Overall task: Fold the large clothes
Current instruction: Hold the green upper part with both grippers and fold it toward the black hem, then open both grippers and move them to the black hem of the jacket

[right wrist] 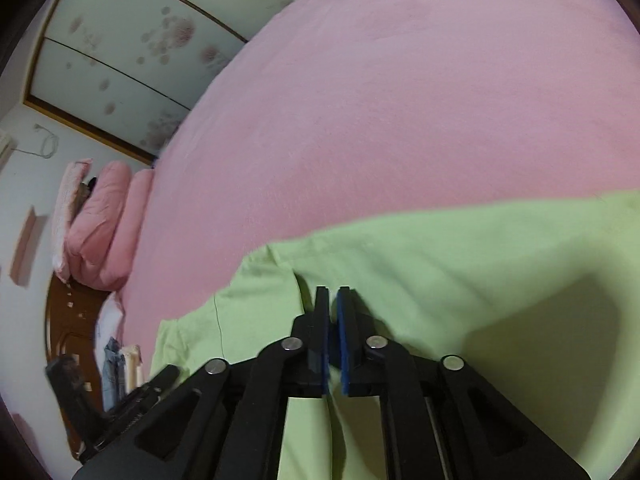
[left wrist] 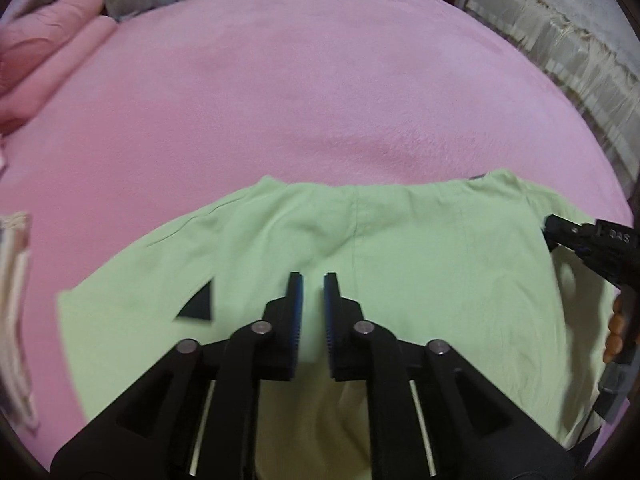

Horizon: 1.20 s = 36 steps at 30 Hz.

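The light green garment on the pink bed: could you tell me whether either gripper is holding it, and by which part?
Nothing is held. The left gripper and right gripper are both slightly open above the light green garment, with no fabric between their pads.

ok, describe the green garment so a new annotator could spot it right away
Start at the big bed with the pink sheet that fills both views. The green garment lies spread flat at its near edge, right under the two grippers. It is the only light green thing there, with a centre seam and a small black triangle patch; the pillows at the far corner are pink.
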Motion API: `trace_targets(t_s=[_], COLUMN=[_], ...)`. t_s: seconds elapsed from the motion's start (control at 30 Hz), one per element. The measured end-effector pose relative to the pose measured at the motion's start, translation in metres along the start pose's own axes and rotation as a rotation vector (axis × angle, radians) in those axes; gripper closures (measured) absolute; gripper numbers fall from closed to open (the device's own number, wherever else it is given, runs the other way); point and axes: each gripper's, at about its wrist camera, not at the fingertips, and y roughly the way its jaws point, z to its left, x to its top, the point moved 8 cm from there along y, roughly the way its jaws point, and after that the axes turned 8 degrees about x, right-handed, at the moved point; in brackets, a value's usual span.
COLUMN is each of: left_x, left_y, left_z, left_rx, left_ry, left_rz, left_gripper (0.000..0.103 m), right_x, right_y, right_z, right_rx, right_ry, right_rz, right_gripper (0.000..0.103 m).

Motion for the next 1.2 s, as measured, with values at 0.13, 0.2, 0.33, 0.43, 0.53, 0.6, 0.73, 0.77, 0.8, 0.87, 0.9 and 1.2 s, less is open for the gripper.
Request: trace_targets(t_s=[0.13,0.2,0.33,0.43,0.53,0.6,0.73,0.77,0.8,0.87,0.9,1.2], left_x=[-0.032,-0.05,-0.096,-0.129,-0.156,-0.176,-0.213,-0.22,-0.227,-0.244,-0.25,-0.297], left_y=[-0.028,-0.04,-0.06,-0.074,-0.092,-0.112,-0.156,-0.166,-0.178,-0.201,-0.211,-0.262], left_z=[0.01,0.018,0.03,0.034,0.034,0.041,0.063,0.068,0.071,0.077,0.078,0.062], left_rx=[0.049,0.061,0.061,0.05,0.012,-0.011,-0.023,-0.025,-0.02,0.006,0.014,0.036], left_ry=[-0.055,-0.093,-0.162,-0.186,-0.192,-0.179,-0.16,-0.153,-0.143,-0.118,-0.111,-0.166], left_rz=[0.027,0.044,0.1,0.137,0.15,0.175,0.216,0.221,0.221,0.215,0.212,0.241], left_gripper=[0.047,0.043,0.043,0.043,0.043,0.043,0.043,0.043,0.043,0.042,0.042,0.042], right_x=[-0.045,-0.072,-0.154,-0.189,-0.21,-0.234,-0.282,-0.294,-0.302,-0.321,-0.325,-0.38], right_y=[-0.008,-0.013,-0.027,-0.06,-0.127,-0.147,-0.175,-0.186,-0.193,-0.21,-0.219,-0.278], right_z=[0.028,0.041,0.075,0.088,0.078,0.094,0.132,0.141,0.147,0.16,0.161,0.176], right_rx=[-0.072,-0.115,-0.153,-0.171,-0.207,-0.25,-0.263,-0.263,-0.261,-0.247,-0.245,-0.243], right_ry=[-0.126,-0.186,-0.288,-0.334,-0.389,-0.43,-0.44,-0.431,-0.422,-0.394,-0.384,-0.41], right_rz=[0.01,0.042,0.115,0.16,0.184,0.176,0.154,0.147,0.141,0.128,0.125,0.107], right_gripper=[0.049,0.035,0.021,0.018,0.017,0.016,0.014,0.014,0.014,0.014,0.013,0.013])
